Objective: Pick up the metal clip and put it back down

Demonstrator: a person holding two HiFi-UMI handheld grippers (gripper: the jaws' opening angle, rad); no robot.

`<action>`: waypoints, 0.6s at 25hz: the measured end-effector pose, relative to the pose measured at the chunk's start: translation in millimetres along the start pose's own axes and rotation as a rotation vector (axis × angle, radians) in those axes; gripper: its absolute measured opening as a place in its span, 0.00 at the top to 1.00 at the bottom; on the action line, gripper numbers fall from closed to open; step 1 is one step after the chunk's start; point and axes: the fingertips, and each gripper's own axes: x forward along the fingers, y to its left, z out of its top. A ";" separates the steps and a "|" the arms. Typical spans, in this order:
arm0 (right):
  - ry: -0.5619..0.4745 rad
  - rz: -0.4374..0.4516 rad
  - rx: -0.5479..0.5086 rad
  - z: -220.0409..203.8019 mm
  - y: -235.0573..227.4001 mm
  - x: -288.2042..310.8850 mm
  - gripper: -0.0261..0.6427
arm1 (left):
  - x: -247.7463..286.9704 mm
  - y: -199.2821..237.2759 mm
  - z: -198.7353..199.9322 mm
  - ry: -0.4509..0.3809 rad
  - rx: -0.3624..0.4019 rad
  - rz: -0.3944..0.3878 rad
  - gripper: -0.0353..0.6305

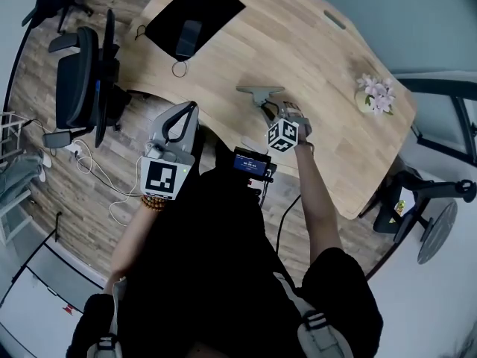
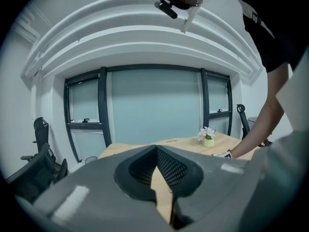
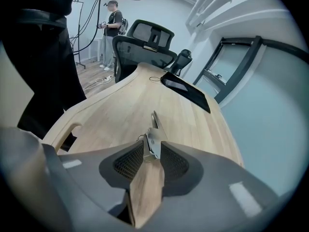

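The small silver metal clip (image 3: 151,141), made of folded sheet metal with a narrow flat lever projecting forward, is located on the light wooden table (image 1: 313,43), directly between the jaw tips of the right gripper (image 3: 152,146). The jaws of this gripper are set wide apart. Bare wood grain is visible along the whole gap behind the clip, and the dark mesh-textured pads (image 3: 126,164) flank the clip body on either side without being seen to squeeze it. The right gripper, of matt grey moulded plastic, is angled steeply down at the table. Its cube with black-and-white square markers (image 1: 283,135) is seen in the head view near the table's curved near edge. The left gripper (image 2: 156,150) is held off the table, beside the person's black-clad body and well apart from the clip. Its jaws are brought together at the tips, with nothing between them. Farther along the table, a flat black rectangular pad (image 1: 195,13) is laid near one end, and a small pale pot of pink-white flowers (image 1: 376,95) is placed near the other. A black high-backed office chair (image 1: 82,80) is positioned on the grey-brown plank floor (image 1: 71,200) beside the pad end of the table.
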 end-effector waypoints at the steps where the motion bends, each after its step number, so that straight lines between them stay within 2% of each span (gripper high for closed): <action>1: 0.001 0.002 -0.003 -0.2 0.2 2.0 0.75 | -0.5 -0.4 -0.4 0.002 0.001 0.001 0.95; 9: 0.011 0.017 -0.004 0.5 1.4 16.7 0.75 | -1.3 0.5 -5.7 0.013 0.000 0.005 0.95; 15: 0.021 0.006 0.035 0.3 -2.8 22.4 0.75 | -2.2 4.2 -7.8 0.016 -0.015 0.013 0.95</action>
